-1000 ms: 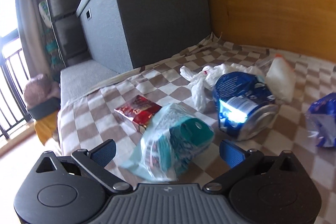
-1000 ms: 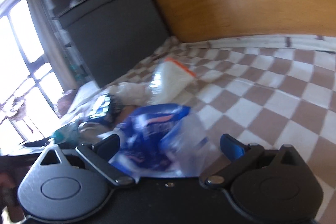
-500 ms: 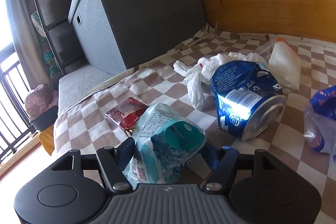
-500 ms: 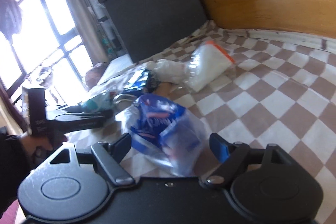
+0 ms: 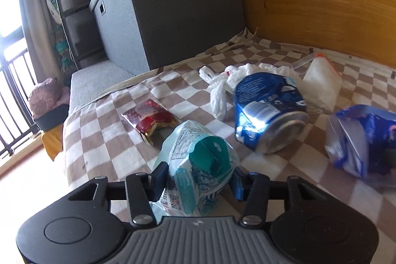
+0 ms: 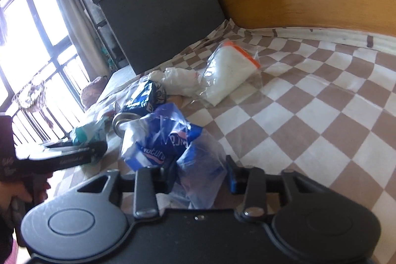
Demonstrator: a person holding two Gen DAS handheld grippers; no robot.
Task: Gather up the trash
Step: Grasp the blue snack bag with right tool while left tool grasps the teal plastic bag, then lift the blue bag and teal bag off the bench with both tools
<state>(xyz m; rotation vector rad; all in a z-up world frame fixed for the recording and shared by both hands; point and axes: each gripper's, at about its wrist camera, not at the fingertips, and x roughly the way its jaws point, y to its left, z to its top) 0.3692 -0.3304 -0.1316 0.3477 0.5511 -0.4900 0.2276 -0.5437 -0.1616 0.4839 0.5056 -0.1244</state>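
My left gripper (image 5: 199, 180) is shut on a crumpled teal and white wrapper (image 5: 198, 165) at the near edge of the checkered cloth (image 5: 104, 140). My right gripper (image 6: 200, 176) is shut on a blue and clear plastic bag (image 6: 173, 145), which also shows in the left wrist view (image 5: 363, 140). A dented blue can (image 5: 267, 115) lies on its side between them. A red snack packet (image 5: 148, 118), a white plastic bag (image 5: 222, 88) and a clear zip bag with an orange strip (image 6: 227, 68) lie beyond.
A dark grey box (image 5: 168, 4) stands at the back left against a wooden board (image 5: 321, 4). The cloth's left edge drops to the floor (image 5: 29, 165), with a window and railing (image 6: 37, 41) beyond. The left gripper's body (image 6: 61, 157) shows at the right view's left.
Both grippers closed from open: the left on the teal wrapper, the right on the blue plastic bag. Both wrappers are now squeezed and slightly raised.
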